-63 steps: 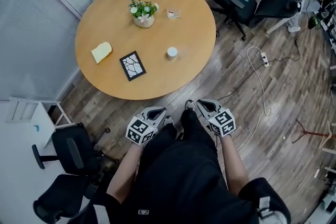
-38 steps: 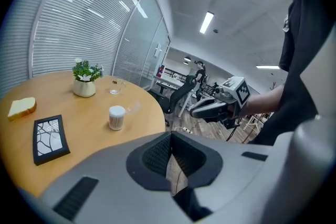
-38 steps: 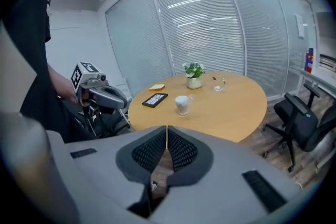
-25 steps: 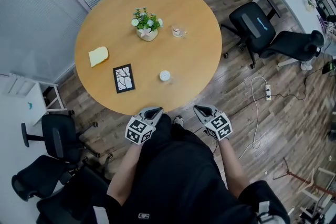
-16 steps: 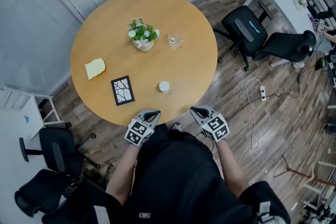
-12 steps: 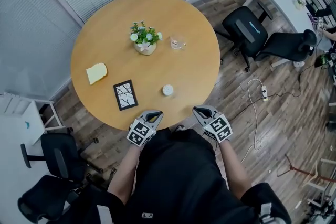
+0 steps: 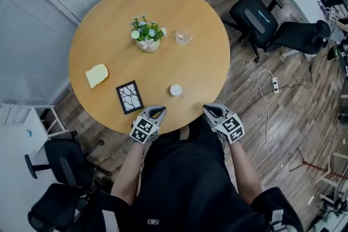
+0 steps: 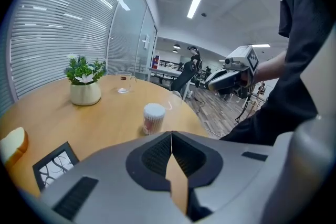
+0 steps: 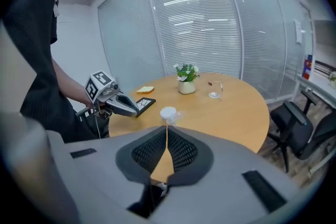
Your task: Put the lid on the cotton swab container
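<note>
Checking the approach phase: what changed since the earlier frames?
The left gripper and right gripper advanced to the near edge of the round table; both shut, holding nothing. Cotton swab container, potted plant, bread slice and picture frame stayed put.

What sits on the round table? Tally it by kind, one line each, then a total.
potted plant: 1
clear lid: 1
cotton swab container: 1
bread slice: 1
picture frame: 1
Total: 5
</note>
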Demonstrator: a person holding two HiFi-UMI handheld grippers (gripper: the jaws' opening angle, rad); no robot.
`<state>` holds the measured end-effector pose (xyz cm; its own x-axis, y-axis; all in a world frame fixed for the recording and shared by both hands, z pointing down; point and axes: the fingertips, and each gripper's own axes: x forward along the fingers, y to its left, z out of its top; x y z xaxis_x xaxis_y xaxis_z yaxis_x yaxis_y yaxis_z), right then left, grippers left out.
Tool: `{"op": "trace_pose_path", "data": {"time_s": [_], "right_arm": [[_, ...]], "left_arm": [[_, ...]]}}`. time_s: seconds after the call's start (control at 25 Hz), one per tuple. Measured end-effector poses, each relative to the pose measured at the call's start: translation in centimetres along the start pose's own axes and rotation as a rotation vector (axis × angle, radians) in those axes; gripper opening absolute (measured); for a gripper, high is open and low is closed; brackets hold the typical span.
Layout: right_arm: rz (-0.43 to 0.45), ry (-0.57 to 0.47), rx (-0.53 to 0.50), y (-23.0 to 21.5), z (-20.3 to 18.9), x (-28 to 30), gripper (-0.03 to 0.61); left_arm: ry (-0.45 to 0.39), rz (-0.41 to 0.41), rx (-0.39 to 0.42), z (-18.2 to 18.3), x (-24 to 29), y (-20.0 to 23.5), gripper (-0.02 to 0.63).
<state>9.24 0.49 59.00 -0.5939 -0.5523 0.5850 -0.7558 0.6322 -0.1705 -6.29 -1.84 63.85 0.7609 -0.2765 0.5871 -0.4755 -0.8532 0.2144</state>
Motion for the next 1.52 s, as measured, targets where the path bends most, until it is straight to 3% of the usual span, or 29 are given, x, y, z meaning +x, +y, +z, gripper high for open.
{"op": "trace_pose_path", "data": {"time_s": [0.32,0.48,0.64,0.96,1.4,1.52], "right_arm": [[0.021,0.063,-0.01,-1.1,-0.4,2.4,0.006],[0.023,0.081,0.005,-1.9,-1.1,2.8,0.006],[0.025,0.096,0.02,-2.4,-1.5,3.1,0.006],[0.064,0.139,0.041,-3.1,-2.5,4.1,0.006],[0.104,0.18,0.034,-3.7,-2.7,5.6,0.006],[0.112,0.182,0.033,-3.8,-2.6,5.9,0.006]], "left_arm": [[0.045,0.016,0.002,-0.7,2.7,2.2,0.018],[0.064,0.03,0.01,-0.8,4.5,3.5,0.189],[0.086,0.0,0.031,-0.7,5.9,3.9,0.206],[0.136,-0.116,0.145,0.3,9.6,3.6,0.33],[0.14,-0.128,0.171,0.9,11.9,3.7,0.333],[0.14,-0.105,0.164,0.7,12.0,4.2,0.277]]}}
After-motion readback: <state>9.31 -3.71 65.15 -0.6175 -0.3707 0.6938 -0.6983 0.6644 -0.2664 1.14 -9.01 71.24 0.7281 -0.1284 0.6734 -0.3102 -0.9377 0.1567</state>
